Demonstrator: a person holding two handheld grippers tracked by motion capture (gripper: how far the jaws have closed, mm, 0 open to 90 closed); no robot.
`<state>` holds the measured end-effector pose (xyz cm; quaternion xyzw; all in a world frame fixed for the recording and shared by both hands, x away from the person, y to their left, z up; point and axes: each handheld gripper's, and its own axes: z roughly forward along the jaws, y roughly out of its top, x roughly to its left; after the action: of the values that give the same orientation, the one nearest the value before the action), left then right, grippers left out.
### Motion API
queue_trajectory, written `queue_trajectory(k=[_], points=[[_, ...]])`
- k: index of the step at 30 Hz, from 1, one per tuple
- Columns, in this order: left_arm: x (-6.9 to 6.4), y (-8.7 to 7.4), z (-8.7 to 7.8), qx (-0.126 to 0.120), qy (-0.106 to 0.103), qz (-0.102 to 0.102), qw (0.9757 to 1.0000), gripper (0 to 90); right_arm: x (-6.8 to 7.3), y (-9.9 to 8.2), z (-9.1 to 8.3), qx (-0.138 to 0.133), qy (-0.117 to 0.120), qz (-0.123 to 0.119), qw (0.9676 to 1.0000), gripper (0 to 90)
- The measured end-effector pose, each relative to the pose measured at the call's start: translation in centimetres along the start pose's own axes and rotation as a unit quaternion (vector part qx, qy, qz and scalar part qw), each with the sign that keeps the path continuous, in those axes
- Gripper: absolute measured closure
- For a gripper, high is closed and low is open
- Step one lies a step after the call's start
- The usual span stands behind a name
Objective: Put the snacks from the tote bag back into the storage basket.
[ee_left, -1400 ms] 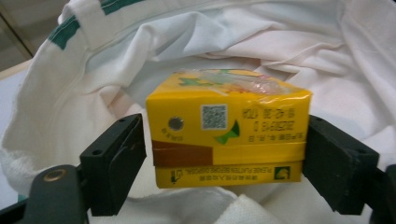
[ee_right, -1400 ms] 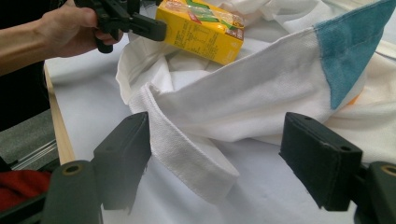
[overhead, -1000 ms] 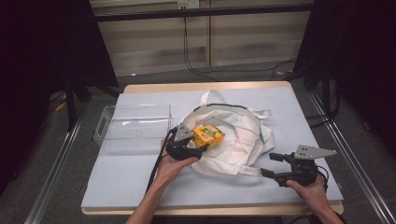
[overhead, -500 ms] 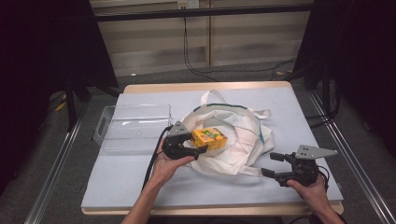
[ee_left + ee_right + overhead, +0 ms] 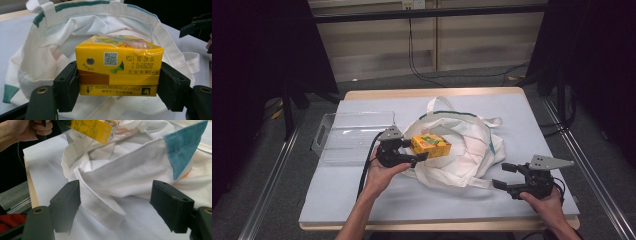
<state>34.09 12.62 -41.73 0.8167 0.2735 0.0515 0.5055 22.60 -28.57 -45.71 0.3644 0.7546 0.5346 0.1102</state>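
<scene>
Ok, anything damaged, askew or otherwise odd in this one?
One thing: the yellow carton clamped in the left gripper over the white bag is dented and creased along its top right edge. Its print reads upside down in the left gripper view. Nothing is spilled.

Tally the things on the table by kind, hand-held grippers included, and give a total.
Yellow drink carton: 1
White cloth bag: 1
Clear plastic tray: 1
Hand-held grippers: 2, left and right
Total: 5
</scene>
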Motion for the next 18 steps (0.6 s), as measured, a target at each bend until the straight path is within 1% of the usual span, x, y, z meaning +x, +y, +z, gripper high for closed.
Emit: queue_trajectory(k=[4,5,8,10,13,15,17,18], points=[[0.0,0.1,-0.6,0.001,-0.009,0.002,1.0000,27.8,0.0,0.0,-0.1,-0.005,-0.003,0.003,1.0000,24.0],[-0.1,0.1,-0.7,0.001,-0.010,-0.002,0.9999,27.8,-0.1,0.1,-0.1,-0.006,-0.004,0.003,1.0000,23.9],[0.2,0.1,-1.2,-0.005,-0.019,-0.005,0.9998,27.8,-0.1,0.1,0.1,-0.003,-0.003,0.002,1.0000,24.1],[0.4,0.2,-1.6,-0.004,-0.017,-0.007,0.9998,27.8,-0.1,0.1,0.1,-0.002,-0.004,0.002,1.0000,24.0],[0.7,0.2,-2.1,0.001,-0.015,-0.017,0.9997,27.8,-0.1,0.2,0.1,-0.003,-0.003,0.001,1.0000,24.0],[0.9,0.3,-2.5,0.008,-0.012,-0.017,0.9998,27.8,-0.1,0.1,0.1,-0.002,-0.003,0.002,1.0000,24.0],[1.0,0.5,-2.9,0.008,-0.015,-0.017,0.9997,27.8,-0.1,0.1,0.0,-0.002,0.000,-0.002,1.0000,24.0],[1.1,0.6,-3.1,0.005,-0.021,-0.018,0.9996,27.8,-0.1,0.0,0.0,-0.001,-0.001,-0.001,1.0000,24.0]])
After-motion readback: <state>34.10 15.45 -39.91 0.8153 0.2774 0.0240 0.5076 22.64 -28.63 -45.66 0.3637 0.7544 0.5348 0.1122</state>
